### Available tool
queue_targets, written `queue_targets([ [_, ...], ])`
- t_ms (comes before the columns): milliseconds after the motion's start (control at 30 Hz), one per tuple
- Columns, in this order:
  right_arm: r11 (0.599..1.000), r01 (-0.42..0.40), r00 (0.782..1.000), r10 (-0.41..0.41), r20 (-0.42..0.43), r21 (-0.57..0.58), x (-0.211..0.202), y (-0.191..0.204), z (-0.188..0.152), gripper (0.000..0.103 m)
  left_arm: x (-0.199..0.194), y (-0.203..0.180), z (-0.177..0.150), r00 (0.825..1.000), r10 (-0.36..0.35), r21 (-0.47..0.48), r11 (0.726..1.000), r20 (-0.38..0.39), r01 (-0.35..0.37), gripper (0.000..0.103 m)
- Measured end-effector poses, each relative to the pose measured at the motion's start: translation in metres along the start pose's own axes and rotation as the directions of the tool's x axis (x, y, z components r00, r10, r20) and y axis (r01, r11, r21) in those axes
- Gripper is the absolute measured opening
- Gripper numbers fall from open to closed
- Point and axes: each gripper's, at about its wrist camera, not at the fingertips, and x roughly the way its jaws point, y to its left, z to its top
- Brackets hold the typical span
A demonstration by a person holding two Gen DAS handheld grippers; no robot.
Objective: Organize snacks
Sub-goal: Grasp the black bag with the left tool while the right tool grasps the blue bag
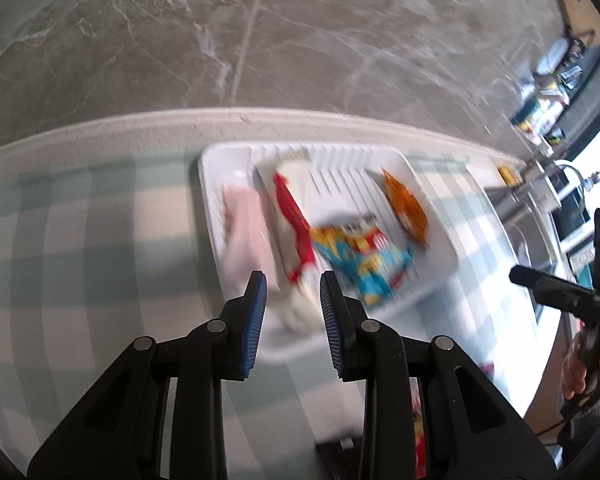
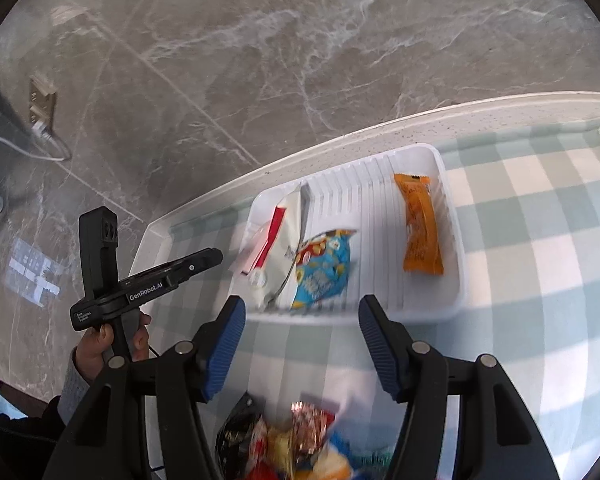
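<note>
Left to right, the white tray (image 2: pixel 452 216) on the checked worktop (image 2: pixel 540 240) holds 4 packets: a pale pink packet (image 1: pixel 244 228) at its left wall, a white-and-red packet (image 2: pixel 276 240) beside it, a blue snack bag (image 2: pixel 324 268) overlapping that one, and an orange packet (image 2: pixel 422 224) well apart near the right wall. The left hand-held gripper (image 1: pixel 293 284) hovers over the tray's near left corner, jaws slightly parted, nothing between them. The right hand-held gripper (image 2: pixel 302 310) hangs just short of the tray's near rim, jaws wide apart and empty. Below it a heap of loose snacks (image 2: pixel 300 436) awaits sorting. Risks, as judged: the left view is motion-blurred, so a hurried close could nip 2 overlapped packets together; glossy wrappers may slip from the ribbed pads.
</note>
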Motion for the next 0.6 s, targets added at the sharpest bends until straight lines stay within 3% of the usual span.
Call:
queue_targets([
  [300,1.000,0.030,0.999,-0.030,-0.013,-0.004,-0.027,0.005,-0.062,0.066,-0.024,-0.025,-0.073,0.996,-0.044,0.016,0.999,-0.077,0.046,0.026],
  [600,0.997,0.052,0.996,-0.048,-0.079,0.053,-0.019,0.002,-0.127,0.066,-0.027,-0.040,-0.148,0.979,-0.084,0.008,0.996,-0.188,0.087,0.026],
])
